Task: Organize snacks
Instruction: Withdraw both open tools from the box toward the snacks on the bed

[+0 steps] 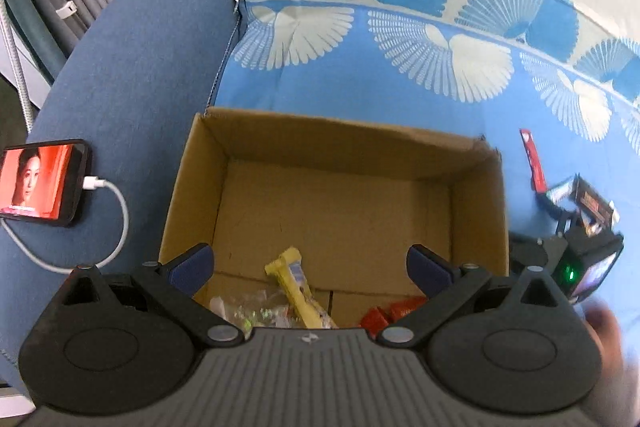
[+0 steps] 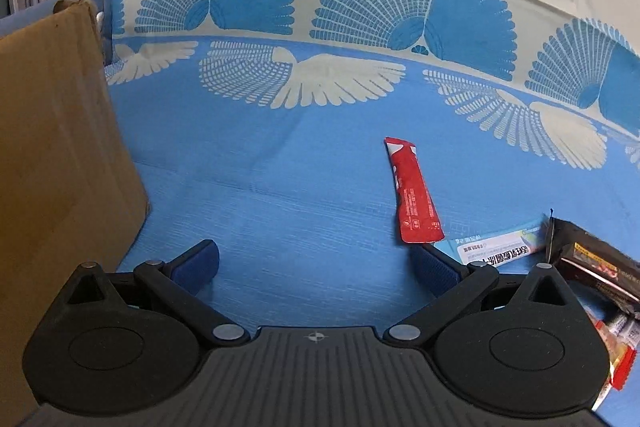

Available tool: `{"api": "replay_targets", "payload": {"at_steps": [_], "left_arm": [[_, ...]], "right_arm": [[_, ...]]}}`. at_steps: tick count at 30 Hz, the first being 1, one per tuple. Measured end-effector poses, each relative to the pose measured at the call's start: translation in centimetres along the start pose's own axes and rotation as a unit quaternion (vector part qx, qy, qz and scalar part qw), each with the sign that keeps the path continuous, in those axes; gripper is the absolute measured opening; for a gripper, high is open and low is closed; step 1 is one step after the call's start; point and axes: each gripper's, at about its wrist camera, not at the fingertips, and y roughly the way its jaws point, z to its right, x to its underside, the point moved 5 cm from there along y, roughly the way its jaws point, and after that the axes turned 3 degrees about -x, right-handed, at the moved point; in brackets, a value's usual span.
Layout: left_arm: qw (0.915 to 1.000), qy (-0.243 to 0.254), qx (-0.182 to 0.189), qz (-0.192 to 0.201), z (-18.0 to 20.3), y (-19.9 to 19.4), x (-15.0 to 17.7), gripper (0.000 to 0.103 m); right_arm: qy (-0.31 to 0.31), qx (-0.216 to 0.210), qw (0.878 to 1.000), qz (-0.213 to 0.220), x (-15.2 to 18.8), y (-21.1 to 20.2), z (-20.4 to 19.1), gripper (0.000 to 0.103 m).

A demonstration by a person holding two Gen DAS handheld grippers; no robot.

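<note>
Two tools (image 1: 310,265) (image 2: 316,265) spread, box rim (image 1: 344,131) unobstructed

The left wrist camera is looking steeply down into the cardboard box (image 1: 336,195) from close above. The right wrist camera is sitting low over the blue cover (image 2: 280,187), facing its patterned edge. Both are sharing the box wall and red sachet (image 2: 414,197).
</note>
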Motion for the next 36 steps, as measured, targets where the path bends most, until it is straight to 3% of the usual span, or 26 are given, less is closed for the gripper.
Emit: {"api": "replay_targets", "payload": {"at_steps": [4, 15, 21, 28, 36], "left_arm": [[0.9994, -0.025, 0.024, -0.001, -0.7, 2.2, -0.3, 0.103], [0.9986, -0.032, 0.018, 0.039, -3.7, 5.6, -1.2, 0.103], [0.9982, -0.051, 0.023, 0.020, -4.2, 9.4, -2.8, 0.103], [0.9967, -0.034, 0.034, 0.065, -3.9, 9.8, -4.2, 0.103], [0.9962, -0.002, 0.033, 0.080, -2.8, 9.9, -3.9, 0.103]], "right_arm": [[0.001, -0.001, 1.000, 0.001, 0.0, 0.0, 0.0, 0.103], [0.001, -0.001, 1.000, 0.001, -0.1, 0.0, 0.0, 0.103], [0.001, -0.001, 1.000, 0.002, -0.1, 0.0, -0.1, 0.103], [0.001, -0.001, 1.000, 0.002, -0.1, 0.0, -0.1, 0.103], [0.001, -0.001, 1.000, 0.002, -0.1, 0.0, -0.1, 0.103]]}}
